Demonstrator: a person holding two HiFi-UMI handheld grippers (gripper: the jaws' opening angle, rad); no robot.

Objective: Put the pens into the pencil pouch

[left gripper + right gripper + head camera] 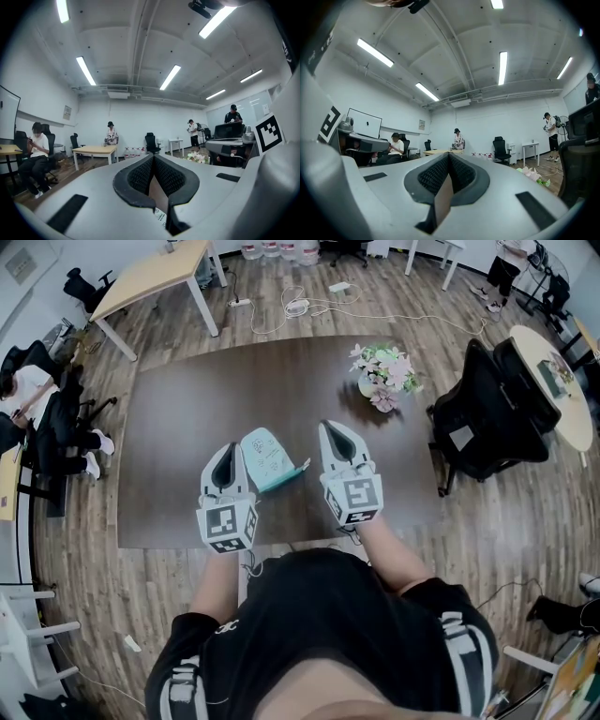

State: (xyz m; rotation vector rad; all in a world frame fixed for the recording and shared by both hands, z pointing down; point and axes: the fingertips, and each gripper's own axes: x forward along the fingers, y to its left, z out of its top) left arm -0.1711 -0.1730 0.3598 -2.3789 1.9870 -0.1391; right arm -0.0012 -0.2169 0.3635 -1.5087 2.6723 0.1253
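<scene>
Near the middle of the head view, on the dark table, a pale teal pouch lies between the left gripper and the right gripper. The left one cuts off its lower left edge. Both grippers are clenched on nothing, jaws together. Whether the teal strip at the pouch's right is a pen or a flap is unclear. Flowers stand at upper right.

Grey right tool: black ribbed jaws pressed together, nothing between. Pink-white flower bunch low right, beyond.
</scene>
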